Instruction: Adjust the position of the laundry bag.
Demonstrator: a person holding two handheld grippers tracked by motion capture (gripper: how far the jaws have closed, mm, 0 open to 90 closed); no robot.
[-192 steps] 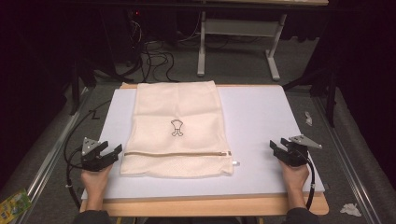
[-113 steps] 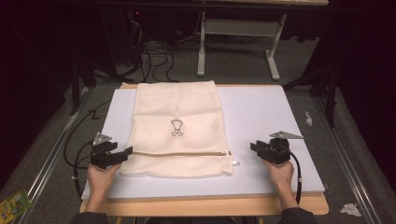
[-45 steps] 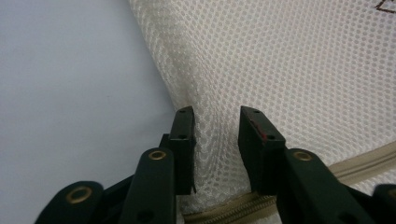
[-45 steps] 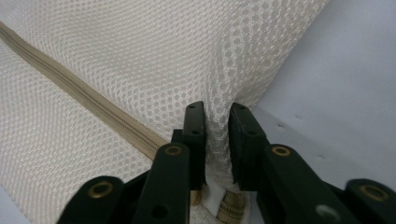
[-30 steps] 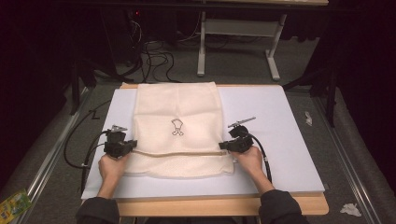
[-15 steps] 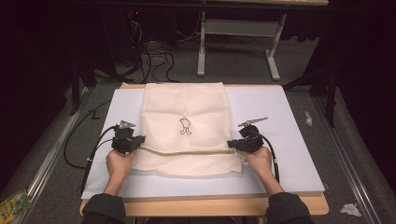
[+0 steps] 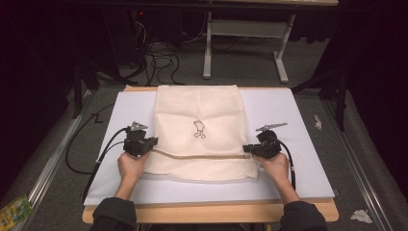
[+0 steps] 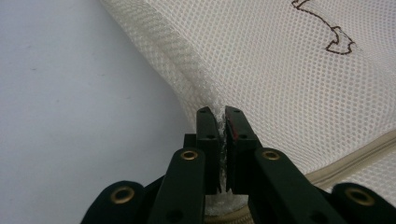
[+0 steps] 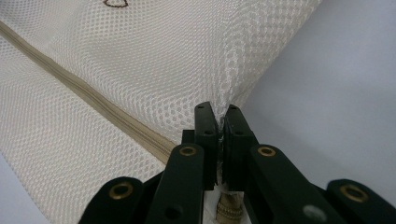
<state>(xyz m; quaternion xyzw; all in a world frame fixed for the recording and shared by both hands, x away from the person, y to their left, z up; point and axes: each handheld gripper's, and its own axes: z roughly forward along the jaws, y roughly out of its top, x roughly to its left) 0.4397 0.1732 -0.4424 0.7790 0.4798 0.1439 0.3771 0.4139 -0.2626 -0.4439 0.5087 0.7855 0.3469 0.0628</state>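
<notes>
Mesh bag [image 7: 199, 120]: both side edges clamped by left gripper [image 8: 221, 122] and right gripper [image 9: 220, 120], near end lifted; fold not yet laid.

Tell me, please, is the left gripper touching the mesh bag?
Touching: in the left gripper view, the left gripper has its jaws shut on the side edge of the mesh bag, with netting pinched between them.

bright, evenly lit table [image 7: 298, 120] amid dark, murky surroundings; soft, slightly grainy close-ups
</notes>
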